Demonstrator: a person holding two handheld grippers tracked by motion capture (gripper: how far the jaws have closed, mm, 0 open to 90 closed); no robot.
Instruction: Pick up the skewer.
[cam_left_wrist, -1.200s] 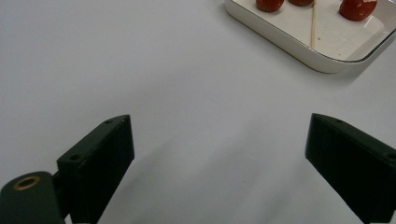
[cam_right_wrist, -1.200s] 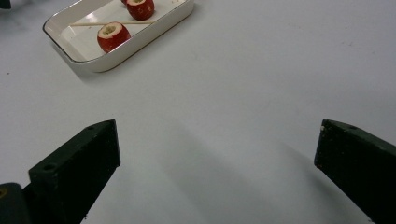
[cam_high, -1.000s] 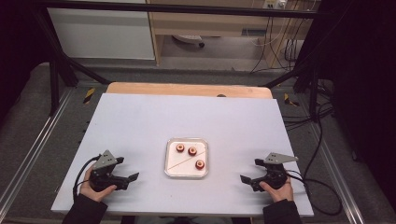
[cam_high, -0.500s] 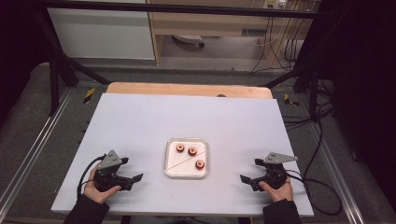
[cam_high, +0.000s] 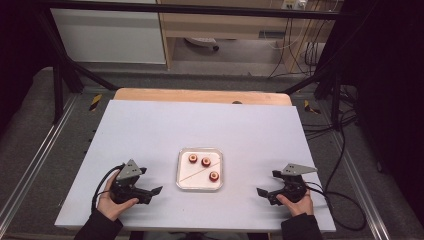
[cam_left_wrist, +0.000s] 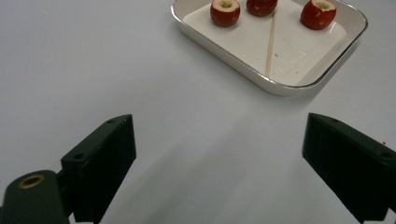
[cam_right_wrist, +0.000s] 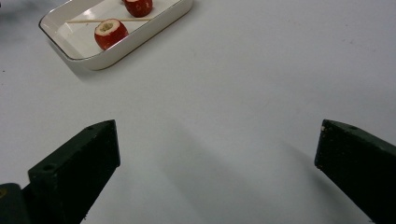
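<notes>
Fruits (cam_high: 206, 161) and skewer (cam_high: 199, 171) share the tray (cam_high: 181, 184); both tools (cam_high: 155, 192) (cam_high: 262, 193) gape, unobstructed.

Red fruit pieces (cam_high: 206, 161), white tray (cam_high: 185, 181) (gold-rimmed), black jaws

Lab: framed rig (cam_high: 60, 75), trailing cables (cam_high: 300, 50)

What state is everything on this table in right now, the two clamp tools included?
Left gripper: open, holding nothing, resting low by the tray.
Right gripper: open, holding nothing, apart from the tray.
Tray: flat on the table, untouched.
Three red fruits: cored, upright in the tray, not skewered.
Wooden skewer: lying bare, slantwise across the tray floor.
</notes>
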